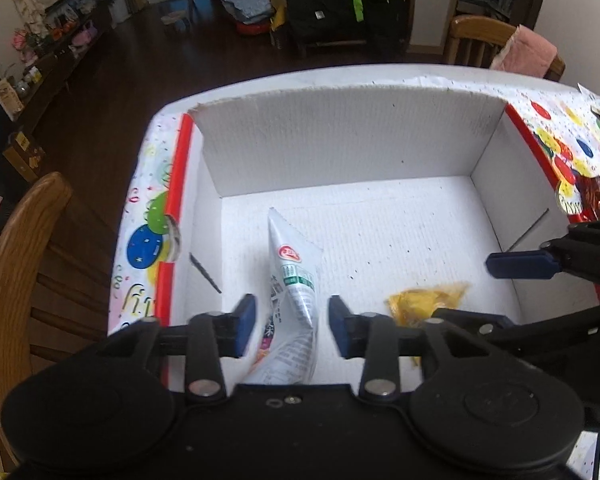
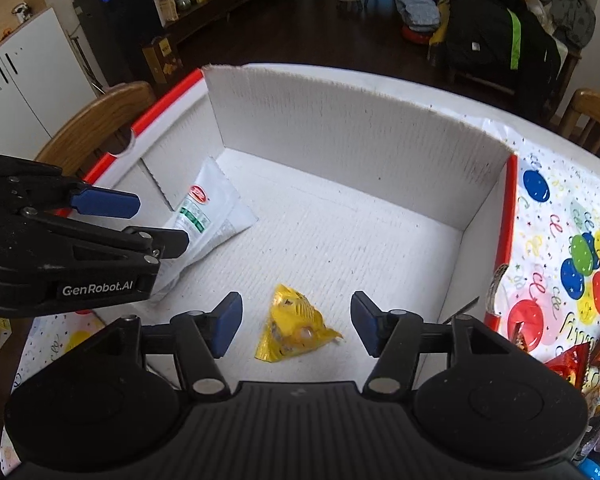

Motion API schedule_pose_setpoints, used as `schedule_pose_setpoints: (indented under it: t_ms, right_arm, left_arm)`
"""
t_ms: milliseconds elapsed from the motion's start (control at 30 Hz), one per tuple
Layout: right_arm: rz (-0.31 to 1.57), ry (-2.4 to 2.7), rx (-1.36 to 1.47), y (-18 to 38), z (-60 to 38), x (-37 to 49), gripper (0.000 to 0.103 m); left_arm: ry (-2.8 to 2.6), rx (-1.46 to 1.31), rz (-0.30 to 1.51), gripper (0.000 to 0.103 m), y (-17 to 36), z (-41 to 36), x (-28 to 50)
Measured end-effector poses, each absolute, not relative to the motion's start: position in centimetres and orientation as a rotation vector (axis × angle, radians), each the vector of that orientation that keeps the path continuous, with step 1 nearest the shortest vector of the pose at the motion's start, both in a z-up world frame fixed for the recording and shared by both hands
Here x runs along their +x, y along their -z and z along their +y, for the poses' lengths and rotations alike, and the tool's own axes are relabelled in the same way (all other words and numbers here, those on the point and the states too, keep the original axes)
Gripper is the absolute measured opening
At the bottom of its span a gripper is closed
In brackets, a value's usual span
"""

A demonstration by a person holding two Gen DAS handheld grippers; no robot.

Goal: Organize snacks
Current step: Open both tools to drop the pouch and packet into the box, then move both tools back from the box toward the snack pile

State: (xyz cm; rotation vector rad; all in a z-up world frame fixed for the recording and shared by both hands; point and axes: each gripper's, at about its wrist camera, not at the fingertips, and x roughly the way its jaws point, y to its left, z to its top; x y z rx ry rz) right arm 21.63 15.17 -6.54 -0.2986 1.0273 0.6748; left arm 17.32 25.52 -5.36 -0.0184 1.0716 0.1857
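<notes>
A white cardboard box [image 1: 340, 140] with red rims stands open on the table. Inside it at the left lies a white snack packet [image 1: 296, 276] with a red logo and green print. My left gripper [image 1: 292, 324] is open, its blue pads on either side of that packet without pressing it. A small yellow snack packet [image 2: 296, 328] rests on the box floor [image 2: 340, 240]. My right gripper [image 2: 296, 322] is open above it, with a gap between each pad and the packet. The left gripper's fingers [image 2: 104, 202] show at the left of the right wrist view.
A balloon-print tablecloth [image 2: 560, 220] covers the table. Red and brown snack packets [image 2: 572, 364] lie on it right of the box. Wooden chairs [image 1: 16, 264] stand at the table's left side and far side. The box walls rise around both grippers.
</notes>
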Motion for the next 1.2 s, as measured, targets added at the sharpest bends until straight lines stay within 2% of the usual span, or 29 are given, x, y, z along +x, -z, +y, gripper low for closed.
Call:
schedule_pose_setpoints:
  t_ms: [300,367,533,600,667,1200]
  right_arm:
    - [0.967,-0.673,-0.246,3.5,12.2,20.1,0.06]
    - [0.946,-0.676,-0.225,2.7,11.3,19.7,0.065]
    - [0.893,-0.693,-0.18,0.5,8.9,18.4,0.065]
    - [0.876,-0.696,-0.168,-0.2,7.9,17.9,0.066]
    - [0.865,-0.701,-0.154,-0.8,6.9,17.4,0.069]
    - [0.766,-0.768,-0.037,-4.3,-2.2,12.7,0.081]
  left_arm:
    - [-0.208,-0.053,0.994,0.061,3.0,25.5,15.5]
    - [-0.212,-0.054,0.976,0.062,2.2,25.2,14.9]
    - [-0.222,-0.052,0.923,0.065,0.5,24.1,13.4]
    - [-0.23,-0.049,0.902,0.069,-0.1,23.4,12.7]
    - [-0.226,-0.051,0.886,0.069,-0.7,22.8,12.0]
    - [-0.185,-0.044,0.754,0.079,-5.2,15.6,7.3]
